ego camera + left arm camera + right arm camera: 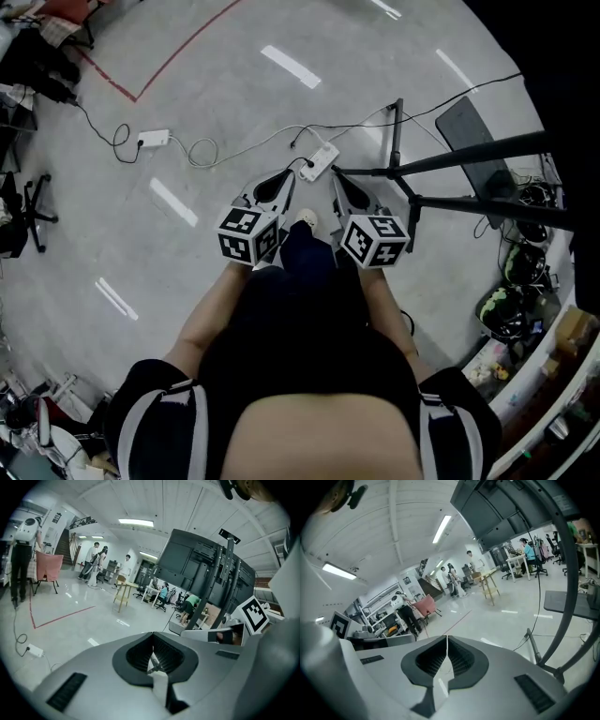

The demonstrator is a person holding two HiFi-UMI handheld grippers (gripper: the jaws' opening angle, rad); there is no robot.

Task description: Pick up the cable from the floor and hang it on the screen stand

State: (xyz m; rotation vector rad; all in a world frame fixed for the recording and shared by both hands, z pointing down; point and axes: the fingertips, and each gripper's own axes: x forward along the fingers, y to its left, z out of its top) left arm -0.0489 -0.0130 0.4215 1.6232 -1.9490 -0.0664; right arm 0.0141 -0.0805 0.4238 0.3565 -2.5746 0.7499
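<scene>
A white cable (pixel 239 148) lies in loops on the grey floor, running from a white adapter (pixel 153 139) to a white power strip (pixel 322 160). My left gripper (pixel 284 176) and right gripper (pixel 336 176) are held side by side just short of the strip, above the floor, touching nothing. The left gripper's (pixel 151 635) jaws meet along a thin line with nothing between them, and so do the right gripper's (pixel 447 639). The black screen stand (pixel 469 155) stands to the right. Its dark screen (pixel 201 569) fills the upper right of the left gripper view.
A thin black cable (pixel 94 122) runs from the adapter (pixel 35 651) to the upper left. Red tape (pixel 155 70) marks the floor. An office chair (pixel 23 211) stands at the left, clutter (pixel 511 309) at the right. People, chairs and a wooden stool (pixel 123 595) are farther off.
</scene>
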